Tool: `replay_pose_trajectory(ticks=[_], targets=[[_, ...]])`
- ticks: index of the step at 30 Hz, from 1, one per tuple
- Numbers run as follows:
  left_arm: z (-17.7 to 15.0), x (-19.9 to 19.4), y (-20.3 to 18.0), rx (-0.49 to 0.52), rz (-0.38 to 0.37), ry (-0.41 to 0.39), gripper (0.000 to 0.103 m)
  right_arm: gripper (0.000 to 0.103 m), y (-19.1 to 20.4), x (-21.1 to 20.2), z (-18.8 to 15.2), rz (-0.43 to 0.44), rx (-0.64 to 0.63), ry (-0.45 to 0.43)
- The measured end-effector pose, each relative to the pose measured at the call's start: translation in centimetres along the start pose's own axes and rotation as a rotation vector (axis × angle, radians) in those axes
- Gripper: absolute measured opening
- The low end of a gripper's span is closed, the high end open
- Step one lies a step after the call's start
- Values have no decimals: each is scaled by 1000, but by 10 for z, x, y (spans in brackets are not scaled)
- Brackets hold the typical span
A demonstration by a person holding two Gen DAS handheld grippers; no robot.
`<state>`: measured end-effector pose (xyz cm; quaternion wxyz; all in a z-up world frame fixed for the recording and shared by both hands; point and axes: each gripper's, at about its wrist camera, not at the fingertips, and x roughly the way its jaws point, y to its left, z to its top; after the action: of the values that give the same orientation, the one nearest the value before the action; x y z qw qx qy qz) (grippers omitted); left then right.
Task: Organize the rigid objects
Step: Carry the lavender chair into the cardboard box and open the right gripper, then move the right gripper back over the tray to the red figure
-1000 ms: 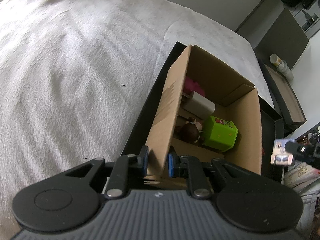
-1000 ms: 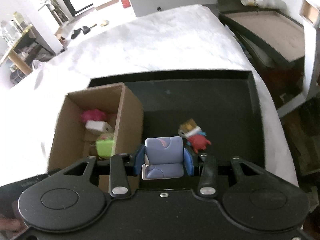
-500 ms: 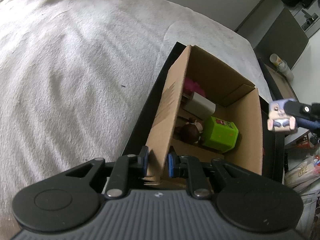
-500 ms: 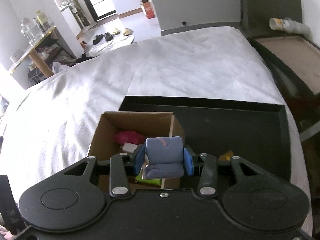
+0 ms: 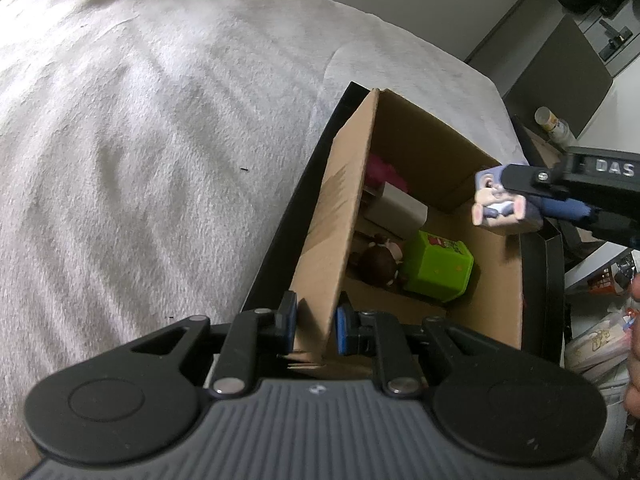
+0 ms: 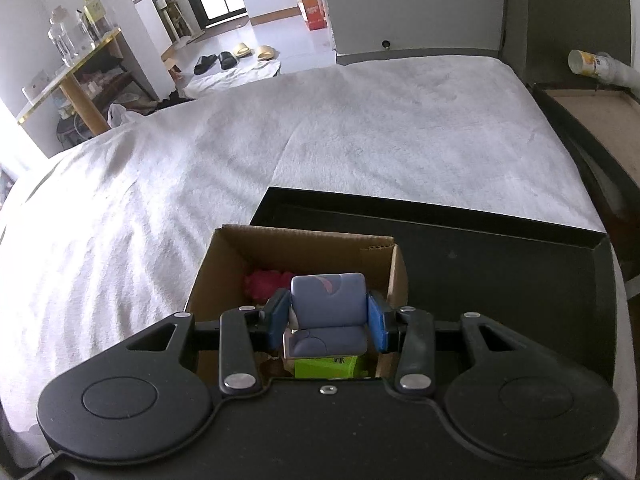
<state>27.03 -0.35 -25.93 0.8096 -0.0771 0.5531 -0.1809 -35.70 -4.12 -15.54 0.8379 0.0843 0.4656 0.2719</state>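
Observation:
A brown cardboard box (image 5: pixel 332 216) (image 6: pixel 224 256) stands in a black tray (image 5: pixel 280 240) (image 6: pixel 500 264) on a white blanket. My left gripper (image 5: pixel 314 326) is shut on the box's near wall. Inside lie a green cube toy (image 5: pixel 438 270) (image 6: pixel 324 368), a brown figure (image 5: pixel 376 264), a white block (image 5: pixel 400 210) and a pink toy (image 5: pixel 380 170) (image 6: pixel 264 282). My right gripper (image 6: pixel 328 318) is shut on a blue-grey cube figure (image 6: pixel 328 310) (image 5: pixel 496 200) and holds it above the box's right side.
The white blanket (image 5: pixel 140 140) covers the bed around the tray. A second dark tray with a brown bottom (image 6: pixel 592 120) and a lying can (image 6: pixel 588 62) sit off the bed's right side. Shelves and slippers (image 6: pixel 240 54) are in the room behind.
The right gripper carried the blue-grey figure leftward and upward, from over the black tray to above the cardboard box. The left gripper kept its hold on the box wall.

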Motion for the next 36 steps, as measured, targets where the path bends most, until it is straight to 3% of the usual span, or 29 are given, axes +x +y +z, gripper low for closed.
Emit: replay_pose_trajectory(ticks=[18,23,36], targets=[[0,1,-1,3,7,-1,18,41,30,35,-11,-168,-111,13],[0,1,-1,2,-3,-2,20,43,24,31,-9,-177,-71,11],[1,0,-2,13,7,-8,19,46,-3,-19,-11,-103,27,-3]])
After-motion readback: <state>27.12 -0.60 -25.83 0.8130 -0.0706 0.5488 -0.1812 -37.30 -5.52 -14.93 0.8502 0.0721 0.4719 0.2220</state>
